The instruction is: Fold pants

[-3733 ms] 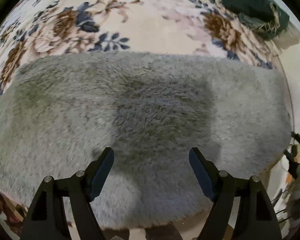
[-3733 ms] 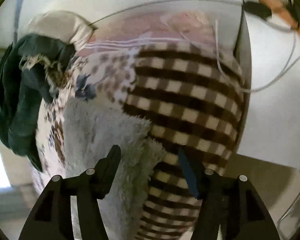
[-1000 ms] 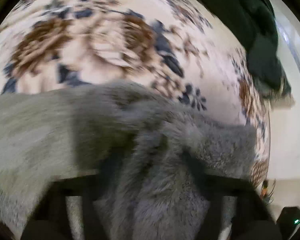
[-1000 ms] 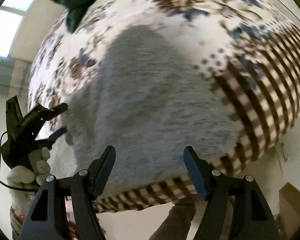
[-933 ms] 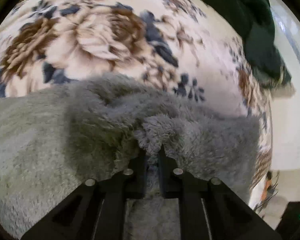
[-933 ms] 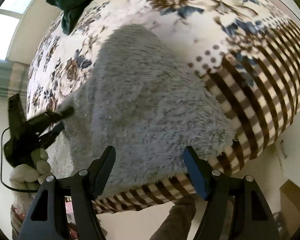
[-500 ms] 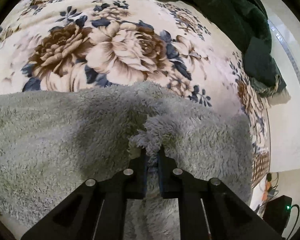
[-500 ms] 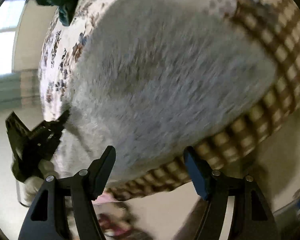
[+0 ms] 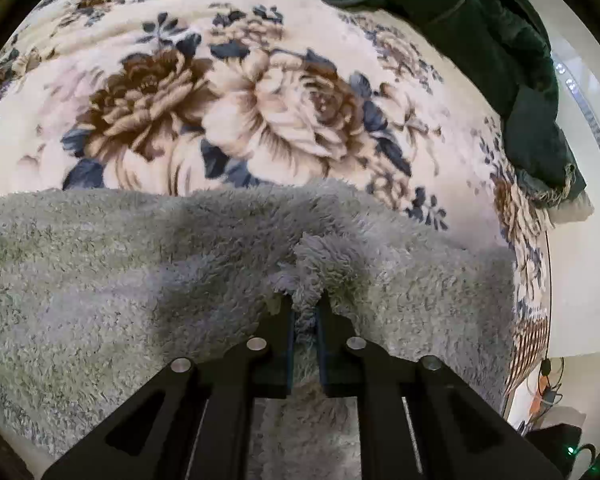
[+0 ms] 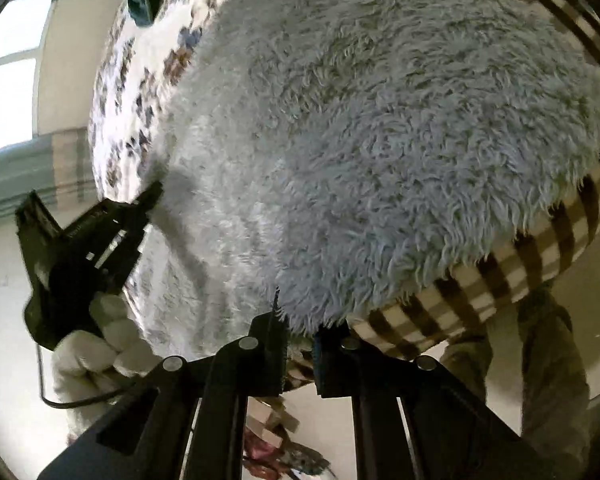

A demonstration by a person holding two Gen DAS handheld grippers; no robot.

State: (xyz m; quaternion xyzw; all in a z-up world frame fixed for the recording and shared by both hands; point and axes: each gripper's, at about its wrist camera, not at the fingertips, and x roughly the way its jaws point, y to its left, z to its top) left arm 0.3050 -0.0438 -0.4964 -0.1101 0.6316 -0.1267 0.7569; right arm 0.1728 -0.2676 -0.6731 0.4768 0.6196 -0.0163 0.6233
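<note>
The grey fluffy pants [image 9: 148,280] lie spread on a floral blanket [image 9: 236,92], which covers the surface ahead of the left gripper [image 9: 303,312]. Its fingers are pressed together on a raised tuft of the pants. A dark green garment [image 9: 500,52] lies far ahead, to the right of these fingers. The right gripper [image 10: 300,336] has its fingers nearly together at the pants' near edge, where a checked border [image 10: 512,268] of the bedding hangs; whether they pinch the fabric I cannot tell. A window [image 10: 8,76] shows far left.

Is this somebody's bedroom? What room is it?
Probably a bedroom. The fluffy grey pants lie on a bed with a flowery blanket, a dark green garment beside them, and a window nearby.
</note>
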